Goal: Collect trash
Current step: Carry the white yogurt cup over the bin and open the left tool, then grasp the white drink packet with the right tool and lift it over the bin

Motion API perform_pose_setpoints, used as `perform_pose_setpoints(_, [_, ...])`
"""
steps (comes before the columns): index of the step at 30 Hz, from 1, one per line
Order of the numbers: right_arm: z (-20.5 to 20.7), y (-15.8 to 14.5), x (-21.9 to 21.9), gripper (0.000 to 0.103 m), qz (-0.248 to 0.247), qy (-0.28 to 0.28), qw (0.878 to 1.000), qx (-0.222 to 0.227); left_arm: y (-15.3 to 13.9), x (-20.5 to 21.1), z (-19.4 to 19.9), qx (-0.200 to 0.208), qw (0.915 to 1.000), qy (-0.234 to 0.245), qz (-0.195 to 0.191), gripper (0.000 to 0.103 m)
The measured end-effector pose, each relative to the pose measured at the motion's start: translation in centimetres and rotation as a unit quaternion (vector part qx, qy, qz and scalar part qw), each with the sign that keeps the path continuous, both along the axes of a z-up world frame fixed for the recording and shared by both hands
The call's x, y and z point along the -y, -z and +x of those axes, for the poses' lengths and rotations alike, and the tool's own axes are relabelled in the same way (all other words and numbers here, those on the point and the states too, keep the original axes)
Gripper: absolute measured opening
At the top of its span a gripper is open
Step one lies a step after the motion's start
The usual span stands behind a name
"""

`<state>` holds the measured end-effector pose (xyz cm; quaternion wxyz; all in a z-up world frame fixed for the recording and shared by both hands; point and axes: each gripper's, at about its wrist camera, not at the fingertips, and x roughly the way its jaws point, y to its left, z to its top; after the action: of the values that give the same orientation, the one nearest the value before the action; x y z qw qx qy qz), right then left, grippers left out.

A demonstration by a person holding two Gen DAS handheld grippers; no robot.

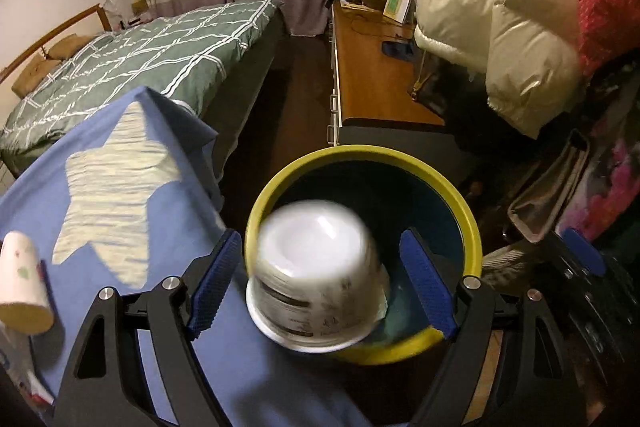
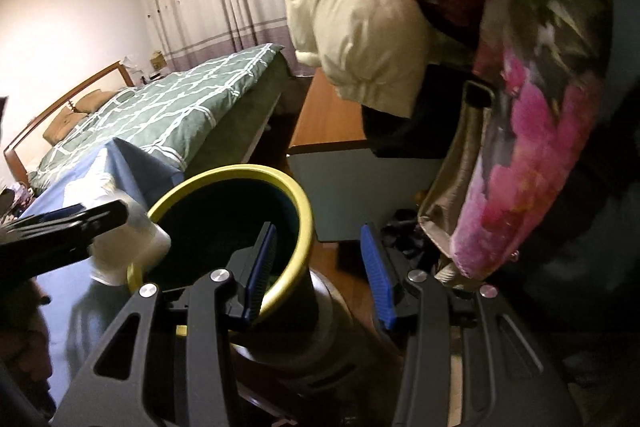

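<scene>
A yellow-rimmed dark bin (image 1: 472,215) stands beside the blue-clothed table. In the left wrist view a white cup (image 1: 320,275), blurred and bottom toward the camera, hangs free between my left gripper's (image 1: 322,283) spread blue fingers, over the bin's near rim. The left gripper is open. In the right wrist view the same cup (image 2: 132,247) shows at the bin's (image 2: 240,175) left rim, under the black left gripper (image 2: 80,223). My right gripper (image 2: 318,267) is open, its left finger (image 2: 262,267) inside the bin's rim, its right finger outside. Another paper cup (image 1: 22,287) lies on the table.
The blue cloth with a white star (image 1: 116,187) covers the table at left. A bed with a green quilt (image 1: 140,59) lies beyond. A wooden desk (image 1: 372,67) stands behind the bin. Puffy jackets (image 1: 500,7) and a floral garment (image 2: 540,107) hang at right.
</scene>
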<state>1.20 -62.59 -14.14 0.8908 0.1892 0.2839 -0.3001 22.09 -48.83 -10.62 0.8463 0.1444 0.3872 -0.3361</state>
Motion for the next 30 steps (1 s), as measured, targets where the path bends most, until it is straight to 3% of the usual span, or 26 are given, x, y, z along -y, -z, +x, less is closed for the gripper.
perform_pose_setpoints(2, [-0.3,0.1,0.1,0.042,0.003,0.003,1.000,-0.001,0.2,0.2,0.3,-0.002,1.0000,-0.004,0.004,0.087])
perform_pose_setpoints(7, [-0.5,-0.2,-0.4,0.042,0.002,-0.003,1.000,0.000,-1.6,-2.3,-0.1,0.005,0.9996,-0.022,-0.015,0.088])
perform_pose_setpoints(17, [2.2,-1.5,-5.3,0.045,-0.010,-0.061,0.998,-0.002,-7.2,-17.3,-3.8,0.045,0.9908,-0.104,-0.073,0.095])
perform_pose_setpoints(26, [7.0,-2.0,-13.9,0.050,-0.006,-0.178,0.984,-0.012,-9.8,-32.9,-6.5,0.096,0.9652,-0.229,-0.082,0.098])
perform_pose_setpoints(30, [10.0,-2.8,-19.2,0.050,-0.003,-0.255,0.967,-0.011,-9.7,-38.8,-7.2,0.102,0.9502,-0.283,-0.081,0.098])
